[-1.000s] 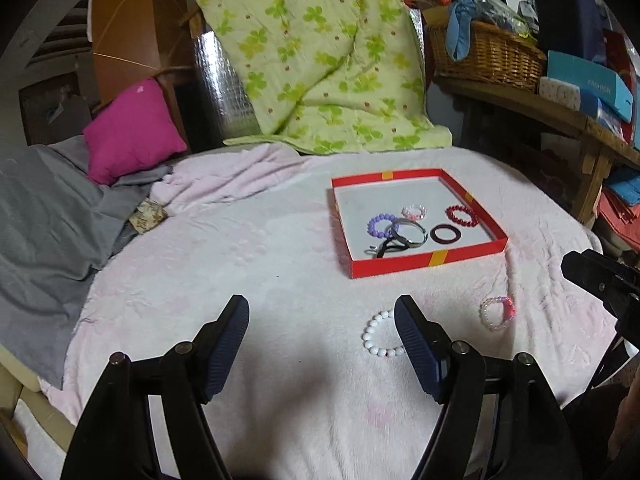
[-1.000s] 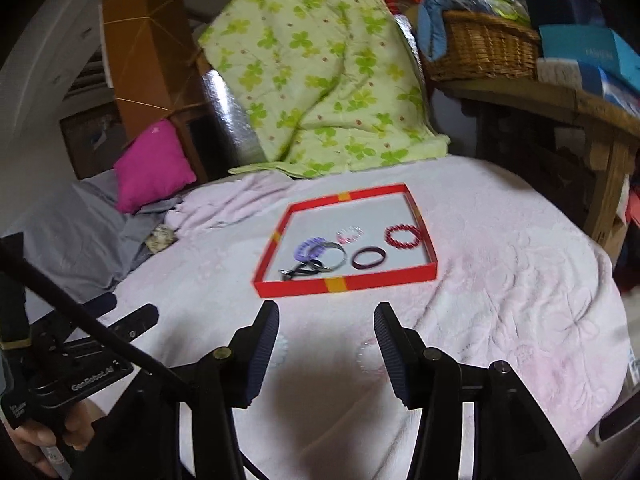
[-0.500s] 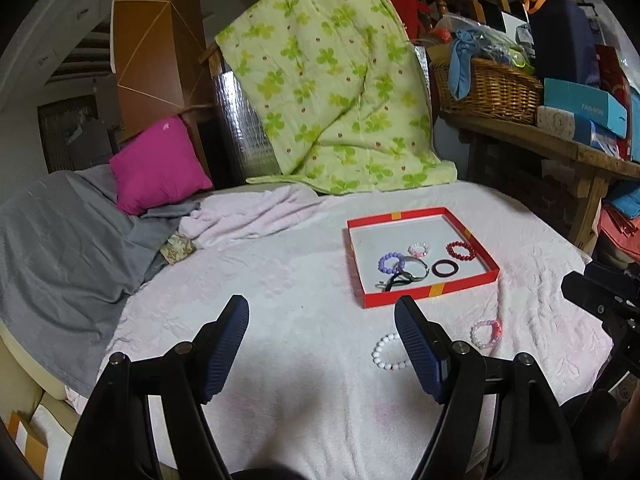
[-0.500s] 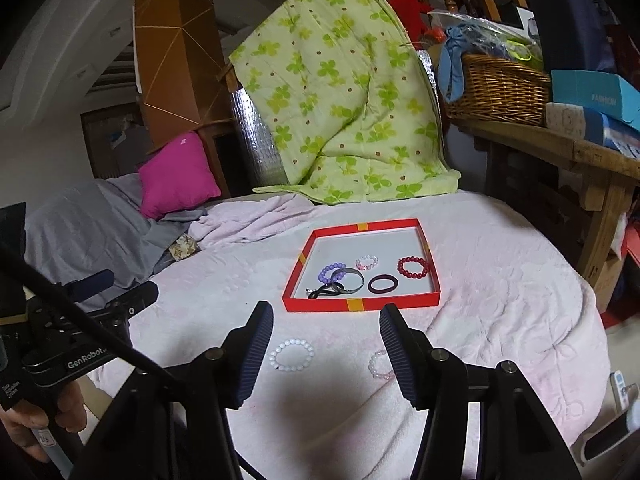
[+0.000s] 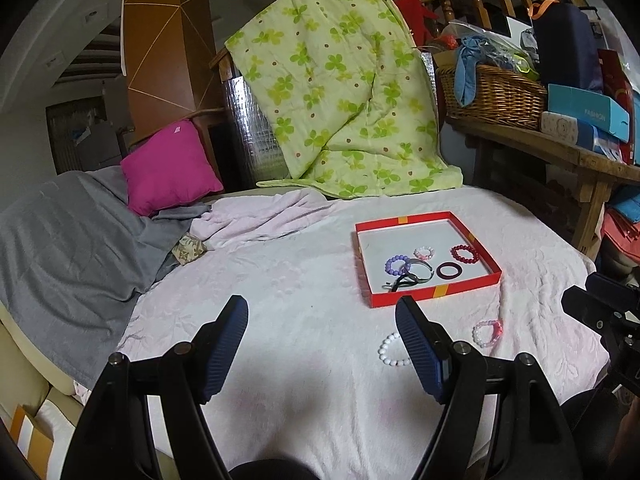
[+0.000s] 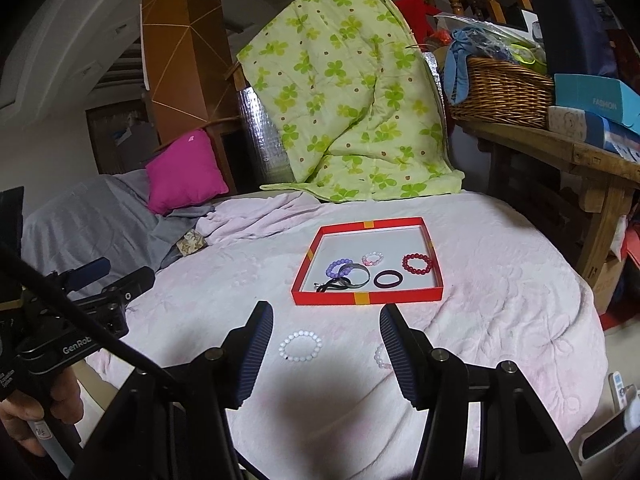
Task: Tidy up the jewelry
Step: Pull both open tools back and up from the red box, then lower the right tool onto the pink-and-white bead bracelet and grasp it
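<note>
Our right tongs (image 6: 326, 356) gape empty, just opened wider, above the white bead bracelet (image 6: 300, 345) lying flat on the bed between them and the red tray (image 6: 368, 298); left tongs (image 5: 322, 350) also apart, farther off.

My left tongs (image 5: 322, 316) hang in the air, tilted a little downward, their two dark ribbed fingers (image 5: 224, 346) standing wide apart with nothing between the pads. My right tongs (image 6: 326, 322) sit beside them at the same slight downward tilt; their jaws have just been opening and stand somewhat narrower than the left pair, also empty. My left hand (image 6: 38, 416) shows at the edge of the right view, wrapped around the handle of its tongs.
</note>
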### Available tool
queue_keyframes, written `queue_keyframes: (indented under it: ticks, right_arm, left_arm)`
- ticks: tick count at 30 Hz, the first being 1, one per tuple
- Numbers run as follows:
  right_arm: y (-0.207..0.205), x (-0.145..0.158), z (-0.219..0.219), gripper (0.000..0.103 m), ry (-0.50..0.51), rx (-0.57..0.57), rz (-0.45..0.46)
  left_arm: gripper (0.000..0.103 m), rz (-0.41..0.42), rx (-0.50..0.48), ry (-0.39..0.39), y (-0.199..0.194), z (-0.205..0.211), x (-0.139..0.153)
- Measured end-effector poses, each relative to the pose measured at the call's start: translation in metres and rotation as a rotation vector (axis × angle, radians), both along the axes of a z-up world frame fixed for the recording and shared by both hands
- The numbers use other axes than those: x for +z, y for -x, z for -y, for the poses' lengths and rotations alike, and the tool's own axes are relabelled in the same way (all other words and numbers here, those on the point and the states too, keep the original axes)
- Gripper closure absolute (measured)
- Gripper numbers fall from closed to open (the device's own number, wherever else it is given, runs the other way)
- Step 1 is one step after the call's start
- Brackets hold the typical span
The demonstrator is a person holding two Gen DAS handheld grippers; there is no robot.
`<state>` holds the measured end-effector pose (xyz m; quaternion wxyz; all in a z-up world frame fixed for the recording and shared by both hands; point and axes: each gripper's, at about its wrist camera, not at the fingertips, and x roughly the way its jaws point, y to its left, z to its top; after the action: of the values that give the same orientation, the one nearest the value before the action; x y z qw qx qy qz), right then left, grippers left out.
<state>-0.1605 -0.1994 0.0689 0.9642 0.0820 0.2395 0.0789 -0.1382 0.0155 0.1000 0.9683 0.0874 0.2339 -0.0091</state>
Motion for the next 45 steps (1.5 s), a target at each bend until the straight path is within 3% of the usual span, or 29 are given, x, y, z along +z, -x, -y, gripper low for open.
queue_keyframes:
  ticks: [29, 45]
  right_arm:
    - [-0.003, -0.015, -0.011, 0.043, 0.011, -0.012, -0.035]
    - [-0.034, -0.066, -0.007, 0.043, -0.021, -0.005, -0.156]
  left_arm:
    - [0.026, -0.035, 0.045, -0.009, -0.002, -0.006, -0.023]
    - [0.026, -0.145, 0.059, -0.025, -0.036, -0.006, -0.07]
